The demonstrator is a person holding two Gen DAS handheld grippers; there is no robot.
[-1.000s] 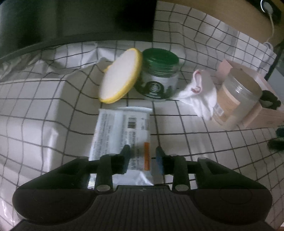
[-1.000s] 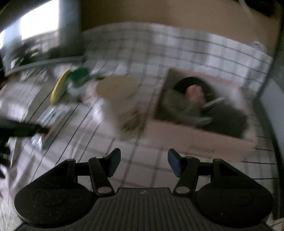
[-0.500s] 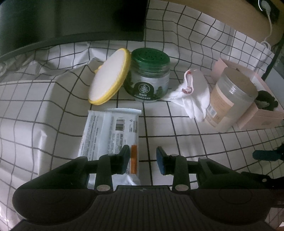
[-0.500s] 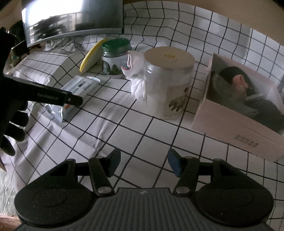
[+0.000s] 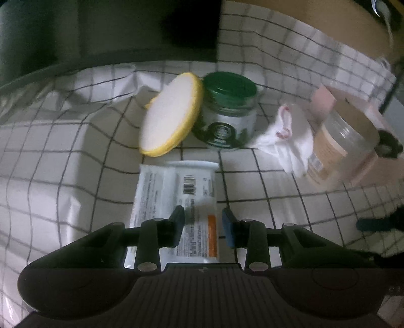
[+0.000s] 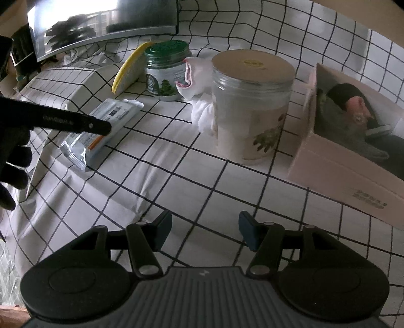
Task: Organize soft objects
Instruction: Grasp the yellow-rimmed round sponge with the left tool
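Note:
A white soft cloth with pink trim [image 5: 287,137] lies crumpled between the green-lidded jar [image 5: 227,111] and the clear jar with a tan lid [image 5: 341,141]; it also shows in the right wrist view [image 6: 199,83]. A pink box [image 6: 346,161] at the right holds dark soft items [image 6: 353,118]. My left gripper [image 5: 203,222] is open, empty, hovering over a white wipes packet [image 5: 176,199]. My right gripper [image 6: 204,232] is open and empty above the checked cloth, in front of the clear jar [image 6: 252,106].
A yellow-rimmed round pad [image 5: 171,113] leans on the green jar. A monitor [image 6: 101,22] stands at the back. A raised covered block [image 6: 73,83] lies at the left. The left gripper's finger [image 6: 73,122] and gloved hand show at the left of the right wrist view.
The left gripper has shifted back over the wipes packet. The right gripper has moved closer to the clear jar and the box.

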